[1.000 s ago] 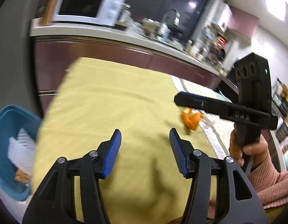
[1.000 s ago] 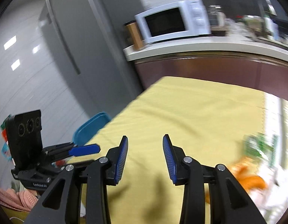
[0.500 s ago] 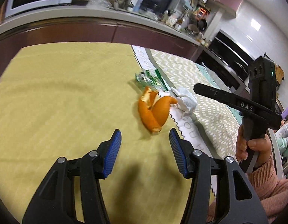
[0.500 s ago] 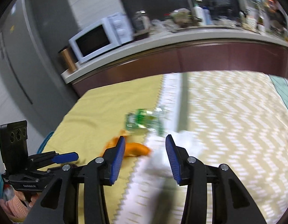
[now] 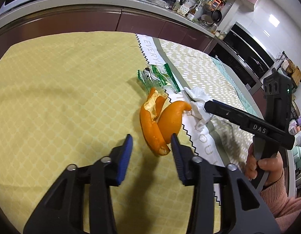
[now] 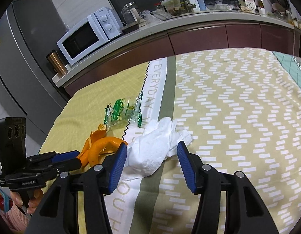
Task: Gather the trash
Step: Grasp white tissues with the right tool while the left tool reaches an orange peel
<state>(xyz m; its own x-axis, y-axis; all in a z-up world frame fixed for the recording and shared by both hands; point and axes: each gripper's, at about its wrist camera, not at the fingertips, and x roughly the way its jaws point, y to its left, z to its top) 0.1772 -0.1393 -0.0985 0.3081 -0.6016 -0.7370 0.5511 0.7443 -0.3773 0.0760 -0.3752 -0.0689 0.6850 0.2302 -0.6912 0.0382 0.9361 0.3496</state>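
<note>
Orange peel (image 5: 160,120) lies on the yellow cloth; it also shows in the right wrist view (image 6: 100,144). My left gripper (image 5: 150,142) is open, low over the cloth, with the near end of the peel between its fingertips. A crumpled white tissue (image 6: 154,148) lies on the white strip, also in the left wrist view (image 5: 199,101). My right gripper (image 6: 150,152) is open with the tissue between its fingers. A green and clear wrapper (image 6: 123,110) lies just beyond the peel, also in the left wrist view (image 5: 158,77).
The table carries a yellow cloth (image 5: 62,89) and a patterned cloth (image 6: 238,117). Behind runs a kitchen counter (image 6: 170,25) with a microwave (image 6: 88,35) and bottles. A grey fridge (image 6: 17,58) stands at left.
Both grippers swung from the table's left end and the blue bin to the trash. The left came down at the peel, the right at the tissue. Both stayed open.
</note>
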